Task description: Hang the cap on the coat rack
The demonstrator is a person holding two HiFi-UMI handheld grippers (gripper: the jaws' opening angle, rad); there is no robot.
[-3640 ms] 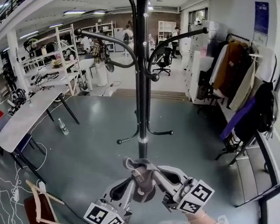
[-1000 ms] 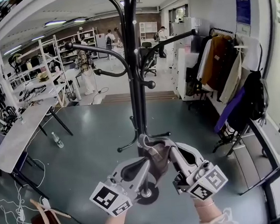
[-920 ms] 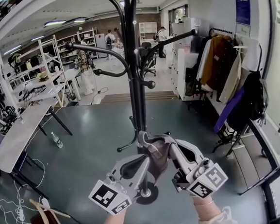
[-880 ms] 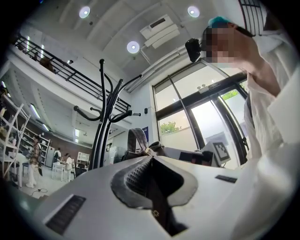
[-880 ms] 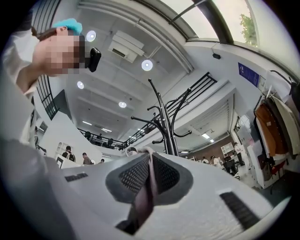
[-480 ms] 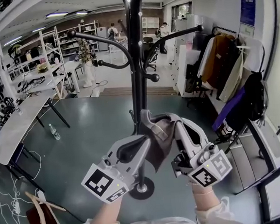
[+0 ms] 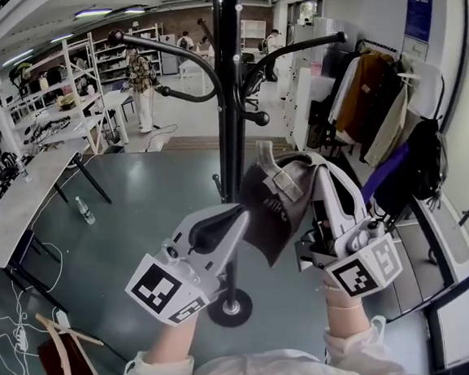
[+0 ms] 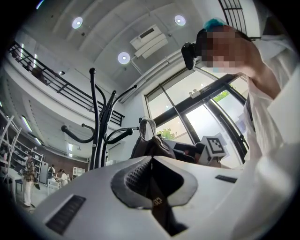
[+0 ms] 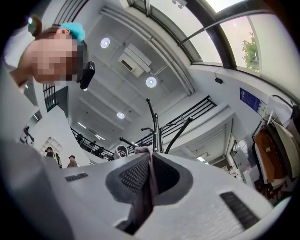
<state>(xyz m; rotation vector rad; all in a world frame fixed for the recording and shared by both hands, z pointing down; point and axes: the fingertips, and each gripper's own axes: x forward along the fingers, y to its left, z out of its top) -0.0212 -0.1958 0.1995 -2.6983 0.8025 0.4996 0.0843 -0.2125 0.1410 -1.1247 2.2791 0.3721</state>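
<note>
A dark grey-brown cap [image 7: 273,208] hangs between my two grippers, in front of the black coat rack's pole [image 7: 231,101]. At the cap's left edge my left gripper [image 7: 239,216] is shut on the fabric. My right gripper [image 7: 321,168] is shut on the cap's right side, near the strap. In the left gripper view the cap [image 8: 149,143] bunches just beyond the closed jaws, with the coat rack [image 8: 100,131] behind at left. In the right gripper view a fold of the cap [image 9: 146,187] runs between the jaws and the rack's hooks [image 9: 157,126] rise ahead. The curved hooks [image 7: 176,59] stand above the cap.
The rack's round base [image 7: 230,307] rests on the grey floor below my hands. Coats and bags [image 7: 382,104] hang along the right wall. On the left are a long white table [image 7: 23,201], a bottle on the floor [image 7: 84,210] and a wooden chair [image 7: 62,361]. People [image 7: 139,77] stand far back.
Both grippers have risen with the cap, which now sits higher against the pole, nearer the hooks. The right gripper has climbed more than the left.
</note>
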